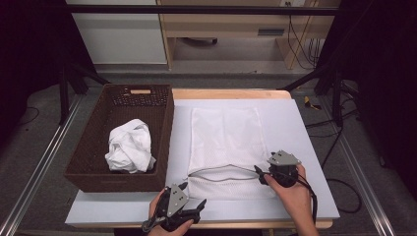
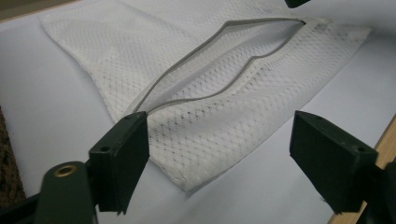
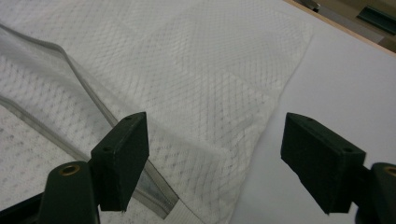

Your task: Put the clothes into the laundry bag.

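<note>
No readable text, label, brand, number or sign appears on anything in these views.

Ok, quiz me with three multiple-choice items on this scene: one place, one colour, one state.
1. Where is the white cloth?
A. in the basket
B. on the mesh bag
C. on the floor

2. What colour is the basket?
A. white
B. brown
C. blue

3. How is the bag's zipper?
A. fully closed
B. open, gaping
C. torn off

Answers:
1 A, the high view shows the cloth crumpled inside the basket walls.
2 B, its weave is dark brown.
3 B, the left tool view shows the grey edges spread apart.
</note>
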`<state>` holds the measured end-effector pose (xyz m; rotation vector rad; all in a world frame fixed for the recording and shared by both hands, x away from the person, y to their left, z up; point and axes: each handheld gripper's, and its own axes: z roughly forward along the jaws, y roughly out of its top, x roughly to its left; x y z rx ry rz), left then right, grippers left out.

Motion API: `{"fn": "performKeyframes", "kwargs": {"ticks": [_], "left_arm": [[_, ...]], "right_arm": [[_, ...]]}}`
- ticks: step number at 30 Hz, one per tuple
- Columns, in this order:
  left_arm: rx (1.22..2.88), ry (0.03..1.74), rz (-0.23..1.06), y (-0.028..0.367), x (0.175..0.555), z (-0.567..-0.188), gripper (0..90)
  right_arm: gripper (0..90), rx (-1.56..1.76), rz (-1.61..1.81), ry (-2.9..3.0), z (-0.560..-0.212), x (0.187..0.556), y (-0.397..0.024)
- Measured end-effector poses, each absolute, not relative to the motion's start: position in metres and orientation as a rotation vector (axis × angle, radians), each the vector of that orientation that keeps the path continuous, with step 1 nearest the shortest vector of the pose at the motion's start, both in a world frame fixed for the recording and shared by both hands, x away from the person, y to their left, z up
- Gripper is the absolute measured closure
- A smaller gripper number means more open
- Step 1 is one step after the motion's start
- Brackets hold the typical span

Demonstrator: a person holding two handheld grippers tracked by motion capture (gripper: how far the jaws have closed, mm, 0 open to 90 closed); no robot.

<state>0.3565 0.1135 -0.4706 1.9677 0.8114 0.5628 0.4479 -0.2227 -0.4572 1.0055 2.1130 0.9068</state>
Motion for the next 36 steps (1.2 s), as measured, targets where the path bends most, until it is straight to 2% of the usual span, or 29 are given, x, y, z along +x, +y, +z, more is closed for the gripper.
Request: {"fn": "performKeyframes", "kwargs": {"ticks": [6,15,20,24,27,34,36], "left_arm": [[1.978,0.788,0.554,0.112,0.357,-0.473,12.9],[1.968,0.808,0.592,0.115,0.358,-0.472,12.6],[1.956,0.838,0.624,0.117,0.359,-0.472,12.6],[1.963,0.844,0.622,0.117,0.360,-0.474,12.6],[1.963,0.854,0.613,0.117,0.361,-0.475,12.6],[1.964,0.875,0.591,0.119,0.363,-0.476,12.8],[1.967,0.877,0.579,0.119,0.363,-0.477,12.8]], "right_arm": [[25.2,0.877,0.903,2.124,-0.455,0.442,-0.216],[26.6,0.801,0.938,2.150,-0.451,0.439,-0.209],[21.0,0.786,0.958,2.138,-0.451,0.437,-0.206],[21.0,0.773,0.961,2.148,-0.451,0.436,-0.202],[24.3,0.765,0.986,2.162,-0.450,0.434,-0.200],[39.9,0.699,0.980,2.262,-0.456,0.434,-0.195],[41.9,0.683,0.964,2.288,-0.459,0.434,-0.193]]}}
